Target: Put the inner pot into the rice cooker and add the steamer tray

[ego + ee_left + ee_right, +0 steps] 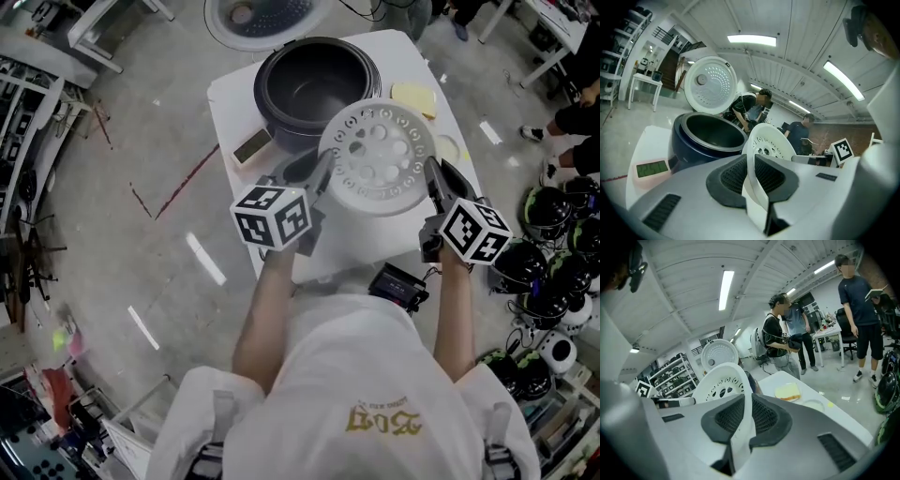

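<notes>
The white perforated steamer tray (380, 155) hangs in the air just in front of the rice cooker (281, 127). The dark inner pot (314, 84) sits inside the cooker, whose lid (258, 19) stands open behind it. My left gripper (323, 175) is shut on the tray's left rim, and my right gripper (433, 180) is shut on its right rim. In the left gripper view the rim of the tray (771, 143) runs between the pads of the left gripper (752, 164), with the cooker (708, 136) beyond. The right gripper (743, 418) pinches the tray (722, 380) the same way.
The cooker stands on a white table (394, 47) with a yellow sponge (414, 97) and a small round dish (448, 148) at its right side. Helmets (544, 262) lie on the floor to the right. People (783, 333) stand beyond the table.
</notes>
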Demonstrator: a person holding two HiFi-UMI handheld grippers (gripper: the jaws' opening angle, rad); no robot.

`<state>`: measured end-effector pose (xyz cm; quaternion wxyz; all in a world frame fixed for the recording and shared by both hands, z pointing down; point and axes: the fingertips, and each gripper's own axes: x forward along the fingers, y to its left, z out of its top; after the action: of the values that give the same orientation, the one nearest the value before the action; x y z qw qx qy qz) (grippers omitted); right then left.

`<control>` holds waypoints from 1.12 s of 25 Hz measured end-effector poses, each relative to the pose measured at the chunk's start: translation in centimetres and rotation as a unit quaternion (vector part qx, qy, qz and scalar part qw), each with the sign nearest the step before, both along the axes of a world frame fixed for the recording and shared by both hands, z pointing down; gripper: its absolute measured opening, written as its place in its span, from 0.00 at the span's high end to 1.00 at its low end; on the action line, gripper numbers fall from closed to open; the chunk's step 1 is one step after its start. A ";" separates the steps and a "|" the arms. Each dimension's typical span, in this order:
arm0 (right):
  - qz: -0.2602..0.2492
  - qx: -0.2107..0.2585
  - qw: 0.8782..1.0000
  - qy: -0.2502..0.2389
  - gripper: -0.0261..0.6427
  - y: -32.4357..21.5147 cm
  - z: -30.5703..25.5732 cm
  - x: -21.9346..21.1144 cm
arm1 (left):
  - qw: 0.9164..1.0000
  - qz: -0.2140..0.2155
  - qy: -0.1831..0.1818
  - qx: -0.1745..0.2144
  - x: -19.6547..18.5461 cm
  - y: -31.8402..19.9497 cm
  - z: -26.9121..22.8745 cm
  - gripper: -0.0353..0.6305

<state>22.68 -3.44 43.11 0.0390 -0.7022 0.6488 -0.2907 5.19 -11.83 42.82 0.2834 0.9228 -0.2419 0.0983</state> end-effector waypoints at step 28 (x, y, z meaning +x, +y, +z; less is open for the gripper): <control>-0.105 0.045 0.993 0.025 0.88 -12.7 -7.1 -4.0 | 0.994 -0.096 0.048 0.036 -5.2 -9.6 -6.7 0.85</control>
<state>18.66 -16.12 36.04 0.0236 -0.6347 0.7324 -0.2455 -0.06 -21.38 36.16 0.2694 0.9086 -0.3186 0.0177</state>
